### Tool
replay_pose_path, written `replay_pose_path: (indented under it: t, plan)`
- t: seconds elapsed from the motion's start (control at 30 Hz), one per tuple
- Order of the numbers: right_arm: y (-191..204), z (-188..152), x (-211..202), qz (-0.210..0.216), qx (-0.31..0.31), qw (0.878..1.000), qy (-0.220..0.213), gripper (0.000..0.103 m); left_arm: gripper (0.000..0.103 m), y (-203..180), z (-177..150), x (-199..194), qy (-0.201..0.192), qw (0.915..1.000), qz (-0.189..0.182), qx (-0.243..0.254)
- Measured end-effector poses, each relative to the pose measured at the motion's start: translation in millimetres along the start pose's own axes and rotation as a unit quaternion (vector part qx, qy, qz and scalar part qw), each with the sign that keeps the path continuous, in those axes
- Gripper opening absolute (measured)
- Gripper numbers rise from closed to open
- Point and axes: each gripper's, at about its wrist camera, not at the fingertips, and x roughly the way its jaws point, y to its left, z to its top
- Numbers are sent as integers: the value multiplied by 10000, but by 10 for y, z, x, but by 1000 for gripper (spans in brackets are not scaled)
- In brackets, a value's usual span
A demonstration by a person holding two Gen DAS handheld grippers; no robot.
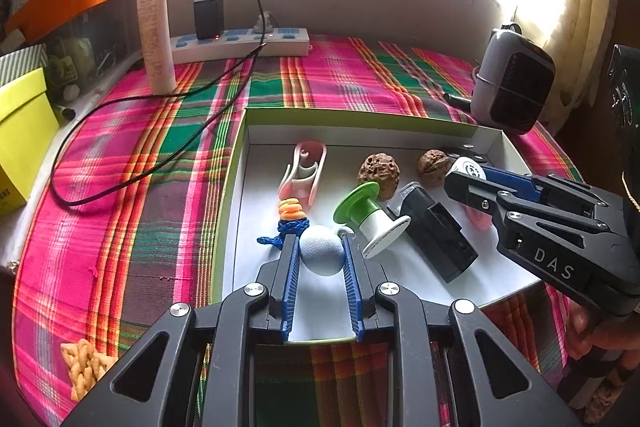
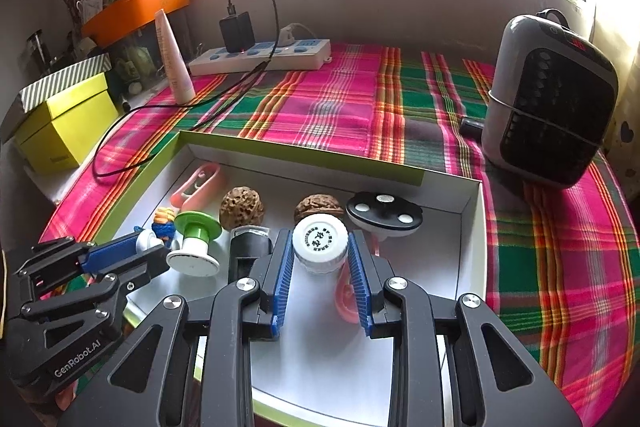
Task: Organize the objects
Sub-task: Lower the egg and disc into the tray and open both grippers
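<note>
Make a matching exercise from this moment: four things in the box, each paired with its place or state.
Things:
1. grey ball
2. white bottle
3. green spool
4. pink clip

Places or states:
A. lying on its side in the box, held by nothing
B. clamped in the right gripper
C. near the box's far left corner
D. clamped in the left gripper

Pairs: 1-D, 2-B, 3-A, 4-C
</note>
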Motion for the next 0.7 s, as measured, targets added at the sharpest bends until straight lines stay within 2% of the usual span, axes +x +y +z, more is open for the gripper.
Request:
replay_pose_path:
  t: [0.7]
  plan:
    - [8,-8,2,-46,-64,10000,-4,29,21,4,-1,-3,12,10000,4,13]
